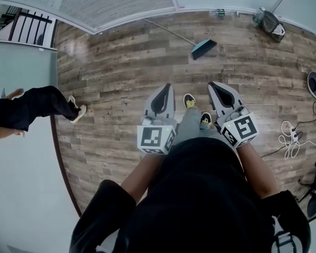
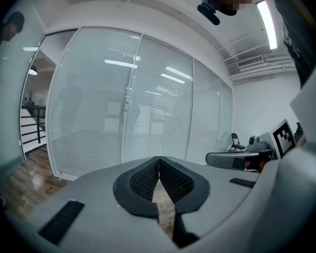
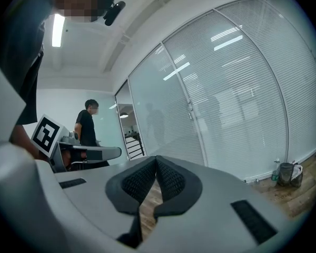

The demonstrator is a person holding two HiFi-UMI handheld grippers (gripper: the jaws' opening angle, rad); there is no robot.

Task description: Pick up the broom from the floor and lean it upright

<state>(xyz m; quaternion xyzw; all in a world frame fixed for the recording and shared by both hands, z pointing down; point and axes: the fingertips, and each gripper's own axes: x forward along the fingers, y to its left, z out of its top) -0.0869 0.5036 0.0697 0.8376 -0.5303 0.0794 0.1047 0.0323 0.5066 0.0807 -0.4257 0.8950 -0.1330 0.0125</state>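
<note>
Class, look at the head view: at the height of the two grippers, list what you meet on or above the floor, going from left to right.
bystander's shoe → left gripper → wearer's front shoe → right gripper → white cable

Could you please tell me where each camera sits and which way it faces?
Head view: on the person's head, facing steeply down at the floor and broom; forearms, shoes, left gripper and right gripper show.
Left gripper view: on the left gripper, facing along its shut jaws; the right gripper shows beside it.
Right gripper view: on the right gripper, along its shut jaws; the left gripper shows.
Both gripper views share the glass wall.
</note>
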